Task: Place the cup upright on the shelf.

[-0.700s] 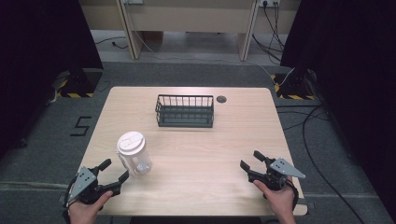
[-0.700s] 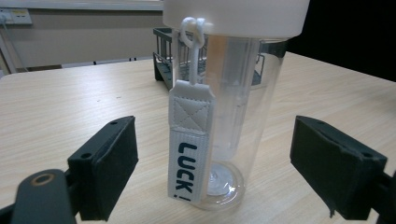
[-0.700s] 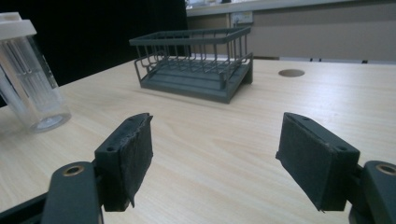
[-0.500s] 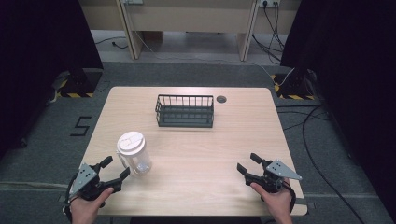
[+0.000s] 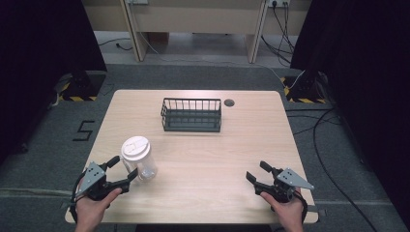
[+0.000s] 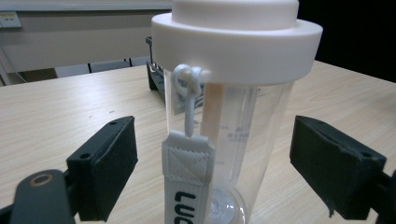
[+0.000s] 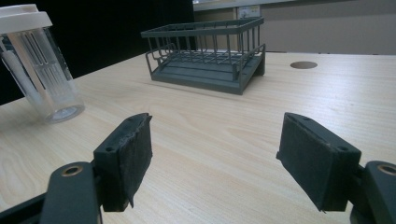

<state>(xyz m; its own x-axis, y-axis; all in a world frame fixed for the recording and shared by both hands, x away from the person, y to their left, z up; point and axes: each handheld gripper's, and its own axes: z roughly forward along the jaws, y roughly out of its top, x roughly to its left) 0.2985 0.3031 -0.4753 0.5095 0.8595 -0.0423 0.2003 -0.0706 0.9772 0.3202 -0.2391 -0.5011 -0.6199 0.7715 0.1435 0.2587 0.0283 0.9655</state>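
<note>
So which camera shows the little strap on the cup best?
The left gripper view: the white strap hangs close up from the cup lid's rim. The high view shows the cup small from above; the right gripper view shows it far off.

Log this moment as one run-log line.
left tool: open, straddling cup, apart | right tool: open, empty | rack: untouched

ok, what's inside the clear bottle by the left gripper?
The bottle holds a pale straw or tube down its middle, no visible liquid. The white lid hides the top; a strap covers part of the front.
</note>
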